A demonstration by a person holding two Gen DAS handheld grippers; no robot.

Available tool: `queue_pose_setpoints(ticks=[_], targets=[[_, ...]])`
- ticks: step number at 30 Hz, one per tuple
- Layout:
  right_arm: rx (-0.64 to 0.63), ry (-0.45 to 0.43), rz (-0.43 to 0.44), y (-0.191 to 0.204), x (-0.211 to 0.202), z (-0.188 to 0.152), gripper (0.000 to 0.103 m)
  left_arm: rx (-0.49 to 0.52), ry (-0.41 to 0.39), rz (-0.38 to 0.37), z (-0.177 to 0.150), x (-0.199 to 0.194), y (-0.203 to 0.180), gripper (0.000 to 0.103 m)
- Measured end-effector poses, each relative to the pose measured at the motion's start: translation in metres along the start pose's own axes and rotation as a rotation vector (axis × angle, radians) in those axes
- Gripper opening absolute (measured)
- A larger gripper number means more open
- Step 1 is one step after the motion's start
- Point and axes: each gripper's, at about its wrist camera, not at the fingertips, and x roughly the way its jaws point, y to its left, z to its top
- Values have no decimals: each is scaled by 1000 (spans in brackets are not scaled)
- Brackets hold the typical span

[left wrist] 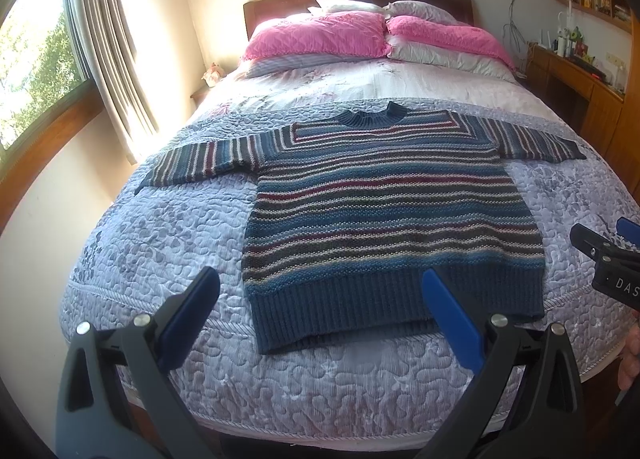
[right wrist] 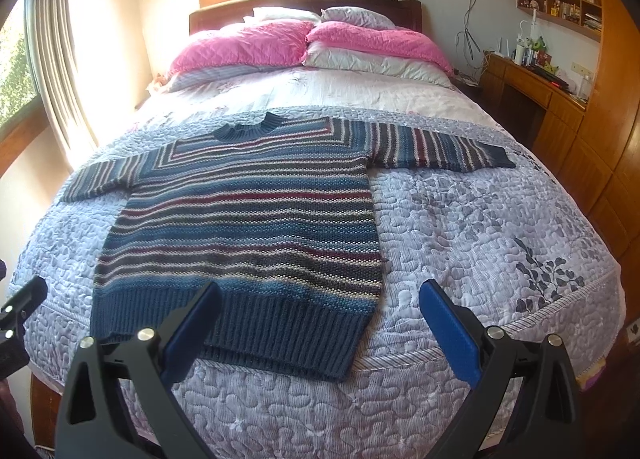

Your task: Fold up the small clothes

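— Where was the sweater (left wrist: pixel 384 203)?
— Flat on the quilt (left wrist: pixel 168 243), sleeves spread, hem toward the bed's foot.
— And the tongs?
— Left gripper (left wrist: pixel 320 299) and right gripper (right wrist: pixel 320 299) both gaped wide above the hem, holding nothing.

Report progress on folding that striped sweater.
Done: the striped sweater lies flat on the bed, both sleeves spread out. In hand: nothing; the left hand-held gripper and right hand-held gripper are open above the hem. Left: every fold.
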Motion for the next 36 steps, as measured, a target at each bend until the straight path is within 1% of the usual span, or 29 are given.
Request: queue_pose_setpoints(ticks=[1, 4, 6, 8, 10, 12, 14, 17, 18, 19, 20, 22, 24, 26, 28, 30, 31, 33, 36], targets=[[10, 1, 17, -1, 1, 1, 99, -1, 2, 0, 1, 2, 0, 100], [51, -2, 105, -12, 7, 3, 99, -23, 12, -4, 2, 10, 1, 100], [97, -23, 127, -24, 14, 3, 99, -39, 16, 1, 3, 20, 0, 100], [155, -29, 120, -39, 24, 5, 99, -43, -1, 7, 3, 30, -3, 100], [175, 7, 108, -53, 39, 10, 99, -34, -16, 26, 5, 44, -8, 100], [139, 46, 77, -65, 55, 19, 99, -23, -2, 55, 11, 61, -15, 100], [84, 61, 22, -77, 68, 32, 99, -19, 31, 34, 20, 80, -22, 100], [25, 75, -96, -104, 89, 58, 99, -22, 122, -31, 42, 112, -38, 100], [26, 78, -113, -117, 98, 69, 99, -18, 162, -50, 53, 125, -46, 100], [37, 81, -112, -132, 107, 79, 99, -18, 174, -70, 62, 135, -55, 100], [51, 86, -104, -148, 116, 89, 99, -20, 163, -80, 73, 144, -63, 100], [72, 113, -65, -177, 138, 112, 99, -16, 130, -63, 95, 159, -84, 100], [77, 135, -47, -204, 160, 133, 99, -19, 118, -83, 119, 174, -104, 100], [89, 161, -57, -231, 183, 155, 99, -35, 123, -120, 144, 190, -127, 100], [105, 181, -61, -261, 205, 175, 99, -42, 106, -144, 167, 202, -151, 100], [108, 197, -112, -292, 228, 192, 99, -24, 93, -142, 188, 216, -176, 100], [117, 213, -117, -310, 240, 199, 99, -18, 91, -148, 197, 224, -189, 100], [150, 253, -98, -343, 263, 210, 99, -15, 92, -158, 213, 241, -211, 100], [190, 310, -97, -389, 297, 218, 99, -6, 106, -163, 229, 266, -241, 100]])
